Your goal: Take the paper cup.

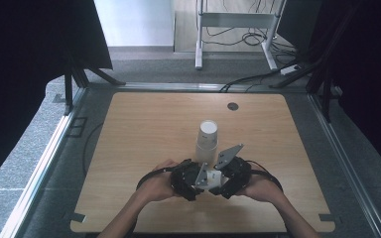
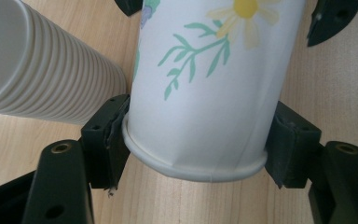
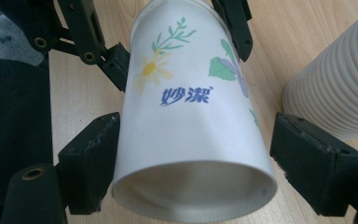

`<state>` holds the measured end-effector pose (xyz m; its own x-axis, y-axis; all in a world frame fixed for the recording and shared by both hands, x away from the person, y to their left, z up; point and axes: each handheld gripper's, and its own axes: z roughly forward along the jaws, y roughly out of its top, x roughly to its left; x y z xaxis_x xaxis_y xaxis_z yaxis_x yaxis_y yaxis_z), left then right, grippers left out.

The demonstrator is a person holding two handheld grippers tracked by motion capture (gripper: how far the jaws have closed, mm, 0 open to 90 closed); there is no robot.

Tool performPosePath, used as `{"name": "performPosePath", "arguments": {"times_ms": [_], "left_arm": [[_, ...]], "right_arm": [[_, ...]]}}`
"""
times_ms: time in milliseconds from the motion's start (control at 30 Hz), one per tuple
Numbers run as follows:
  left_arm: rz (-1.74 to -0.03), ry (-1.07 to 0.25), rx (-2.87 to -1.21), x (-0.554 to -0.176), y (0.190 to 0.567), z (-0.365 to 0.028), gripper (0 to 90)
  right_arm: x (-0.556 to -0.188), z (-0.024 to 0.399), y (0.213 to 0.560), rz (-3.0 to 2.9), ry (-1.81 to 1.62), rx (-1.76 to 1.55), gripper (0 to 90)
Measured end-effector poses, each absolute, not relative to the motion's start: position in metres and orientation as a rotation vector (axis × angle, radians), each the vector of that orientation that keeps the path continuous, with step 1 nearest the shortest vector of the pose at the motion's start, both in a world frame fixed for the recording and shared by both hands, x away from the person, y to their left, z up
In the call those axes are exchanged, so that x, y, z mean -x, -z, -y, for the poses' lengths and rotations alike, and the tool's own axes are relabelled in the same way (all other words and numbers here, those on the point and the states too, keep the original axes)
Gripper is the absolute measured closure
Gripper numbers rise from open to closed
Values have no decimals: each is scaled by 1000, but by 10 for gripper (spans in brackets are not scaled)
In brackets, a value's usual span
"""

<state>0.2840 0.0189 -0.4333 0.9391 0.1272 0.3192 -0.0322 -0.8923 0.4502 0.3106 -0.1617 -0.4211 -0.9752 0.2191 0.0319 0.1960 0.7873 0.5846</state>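
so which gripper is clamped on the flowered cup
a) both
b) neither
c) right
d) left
d: in the left gripper view the left gripper has both pads pressed on the flowered cup near its rim, while in the right gripper view the right gripper has a gap between its right pad and the cup.

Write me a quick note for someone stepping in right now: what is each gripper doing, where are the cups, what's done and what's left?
Left gripper: shut on the flowered paper cup, pads pressing near its rim.
Right gripper: around the same cup's bottom end; its left pad looks to be touching, its right pad stands clear, so no grip yet.
Cups: the flowered cup is held on its side just above the table, near the front edge. The stack of ribbed cups stands upright just behind it.
Done: one cup is off the stack and in hand.
Left, probably: close the right gripper on it, then set it down or hand it over.
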Motion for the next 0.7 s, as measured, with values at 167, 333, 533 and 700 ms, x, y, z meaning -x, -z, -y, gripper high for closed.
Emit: {"name": "performPosePath", "arguments": {"times_ms": [167, 333, 533, 700], "left_arm": [[-61, -506, -2650, -282, 434, -15, 316], [-60, -516, -2642, -279, 435, -13, 316], [-56, -542, -2646, -278, 435, -11, 317], [-59, -550, -2650, -279, 436, -12, 316]], "right_arm": [[-312, 160, 423, -2946, -957, -357, 185], [-313, 159, 424, -2951, -966, -387, 205], [-314, 159, 425, -2958, -976, -402, 247], [-313, 159, 425, -2966, -982, -400, 313]]}}
